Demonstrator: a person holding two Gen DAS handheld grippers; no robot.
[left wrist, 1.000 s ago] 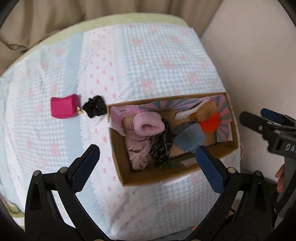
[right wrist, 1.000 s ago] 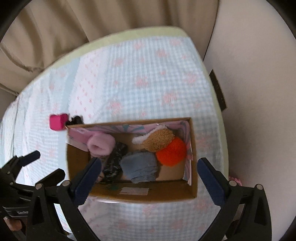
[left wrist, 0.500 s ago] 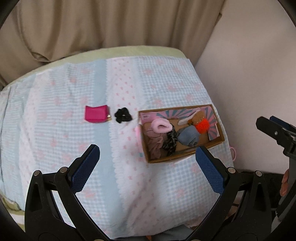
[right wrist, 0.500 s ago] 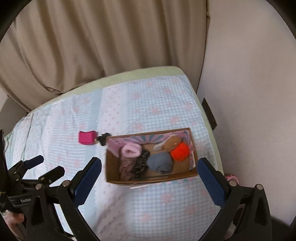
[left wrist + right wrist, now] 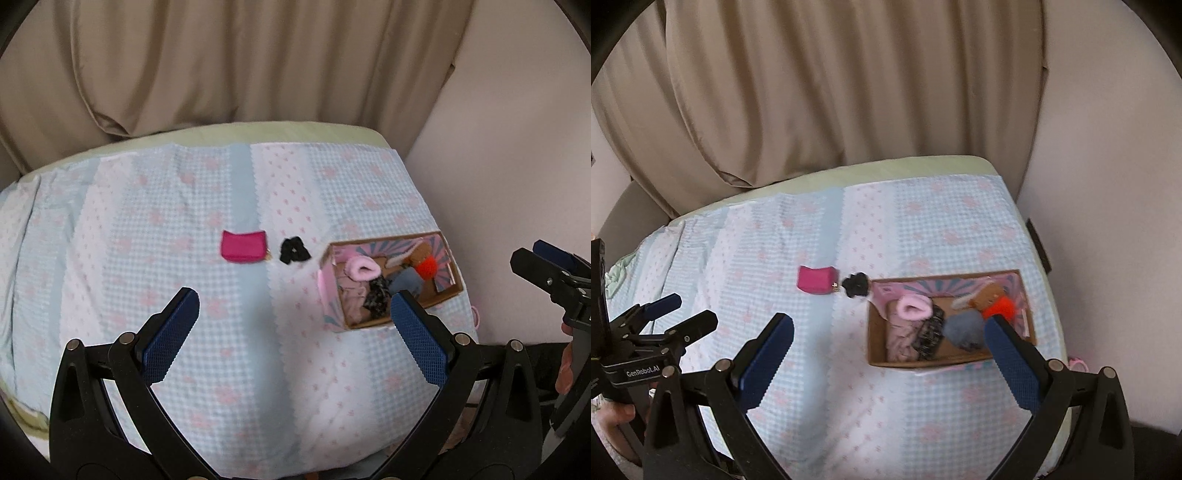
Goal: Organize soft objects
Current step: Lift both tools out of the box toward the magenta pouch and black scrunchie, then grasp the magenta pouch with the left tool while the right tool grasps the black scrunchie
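A cardboard box sits on the right of the bed and holds several soft things: a pink fluffy piece, a grey one, an orange pompom and a dark patterned cloth. A magenta pouch and a black scrunchie lie on the cover left of the box. My left gripper and right gripper are open, empty and held well above the bed.
The bed has a light blue and pink checked cover. Beige curtains hang behind it and a white wall stands at the right. A pink item lies at the bed's right edge.
Both grippers have pulled up and back from the box, so the box looks smaller and more of the bed and curtains shows. Both stay open and empty.
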